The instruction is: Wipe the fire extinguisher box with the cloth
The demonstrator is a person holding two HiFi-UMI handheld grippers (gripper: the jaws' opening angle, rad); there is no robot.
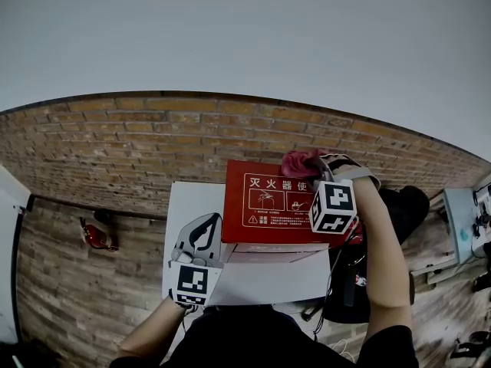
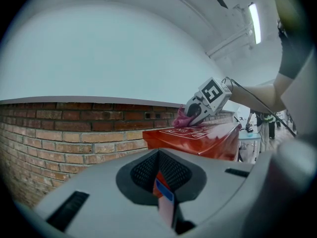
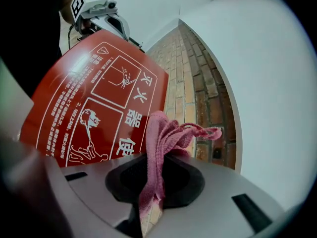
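The red fire extinguisher box lies flat on a white table, its lid printed with white characters and pictures. My right gripper is over the box's far right corner, shut on a pink cloth that bunches out past the jaws. In the right gripper view the cloth hangs clamped between the jaws over the lid. My left gripper sits beside the box's left side, jaws shut with nothing in them. In the left gripper view the box lies ahead, with the right gripper and cloth on it.
A brick wall runs close behind the table, with a white wall above. A red object lies on the floor at the left. A black bag and a pale side table stand at the right.
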